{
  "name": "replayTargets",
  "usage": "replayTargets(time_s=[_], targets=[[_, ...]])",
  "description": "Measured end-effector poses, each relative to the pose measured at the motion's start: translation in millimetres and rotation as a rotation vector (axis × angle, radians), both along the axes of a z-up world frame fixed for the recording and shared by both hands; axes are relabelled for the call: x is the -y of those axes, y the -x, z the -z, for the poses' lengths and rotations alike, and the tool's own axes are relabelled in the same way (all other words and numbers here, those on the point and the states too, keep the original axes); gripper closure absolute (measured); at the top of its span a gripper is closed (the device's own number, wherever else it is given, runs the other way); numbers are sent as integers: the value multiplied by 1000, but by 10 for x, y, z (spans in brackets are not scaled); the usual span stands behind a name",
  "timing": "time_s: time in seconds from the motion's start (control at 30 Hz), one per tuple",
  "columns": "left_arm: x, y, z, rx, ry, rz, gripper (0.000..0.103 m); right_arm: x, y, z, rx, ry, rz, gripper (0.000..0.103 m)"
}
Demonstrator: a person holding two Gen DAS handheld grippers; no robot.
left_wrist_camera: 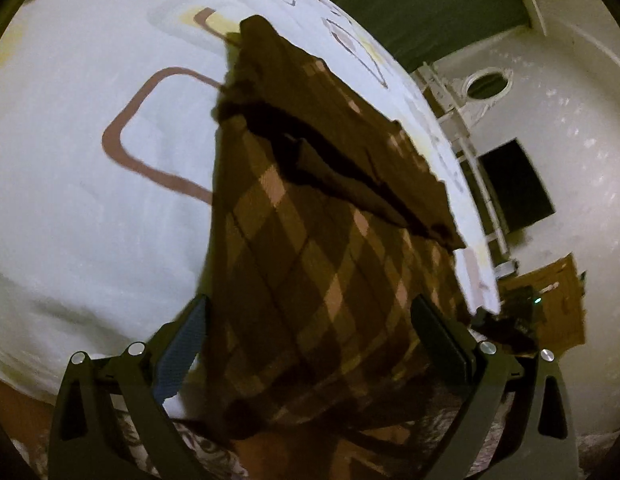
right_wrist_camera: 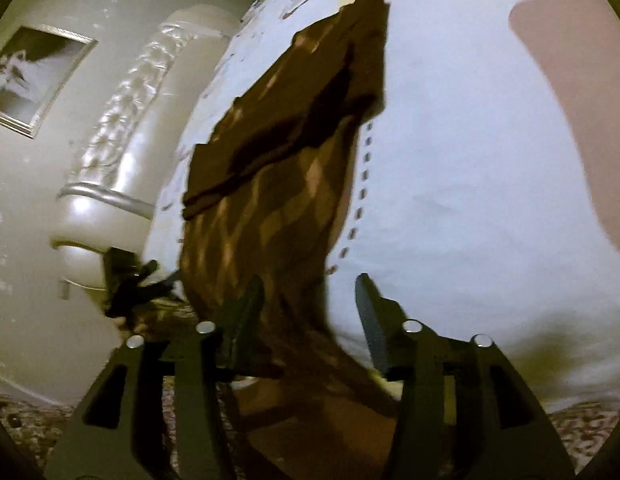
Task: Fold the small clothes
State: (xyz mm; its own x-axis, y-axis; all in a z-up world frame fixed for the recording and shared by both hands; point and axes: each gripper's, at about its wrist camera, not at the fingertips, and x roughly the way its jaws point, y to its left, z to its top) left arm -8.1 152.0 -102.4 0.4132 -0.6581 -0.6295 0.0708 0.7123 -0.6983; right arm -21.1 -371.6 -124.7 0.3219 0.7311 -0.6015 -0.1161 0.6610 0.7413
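A brown plaid garment (left_wrist_camera: pixel 310 248) lies lengthwise on the white bed sheet (left_wrist_camera: pixel 90 220), with a darker flap (left_wrist_camera: pixel 350 152) folded across its middle. Its near end hangs over the bed's edge. My left gripper (left_wrist_camera: pixel 310 300) is open wide, and the cloth runs between its fingers (left_wrist_camera: pixel 186 344) without being pinched. The right wrist view shows the same garment (right_wrist_camera: pixel 278 184) stretching away up the bed. My right gripper (right_wrist_camera: pixel 310 280) is open. The cloth's near end passes between its jaws, close against the left finger (right_wrist_camera: pixel 246 320) and well apart from the right one.
The sheet carries brown rounded-square outlines (left_wrist_camera: pixel 122 136) and a dashed line (right_wrist_camera: pixel 360 196). A white padded headboard (right_wrist_camera: pixel 122 128) and a framed picture (right_wrist_camera: pixel 34 76) stand left of the bed. A dark object (right_wrist_camera: pixel 130 280) sits at the bed's edge. Patterned carpet (right_wrist_camera: pixel 582 420) lies below.
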Motion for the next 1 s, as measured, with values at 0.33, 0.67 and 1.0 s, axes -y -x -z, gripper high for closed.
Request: replayTargets(time_s=[0.33, 0.67, 1.0], targets=[[13, 91, 188, -115, 114, 27, 5, -141, -27, 132, -46, -146, -47, 53], [-54, 121, 208, -135, 98, 3, 25, -300, -30, 118, -37, -130, -85, 54], [-179, 151, 267, -195, 9, -40, 87, -440, 10, 139, -31, -28, -127, 96]])
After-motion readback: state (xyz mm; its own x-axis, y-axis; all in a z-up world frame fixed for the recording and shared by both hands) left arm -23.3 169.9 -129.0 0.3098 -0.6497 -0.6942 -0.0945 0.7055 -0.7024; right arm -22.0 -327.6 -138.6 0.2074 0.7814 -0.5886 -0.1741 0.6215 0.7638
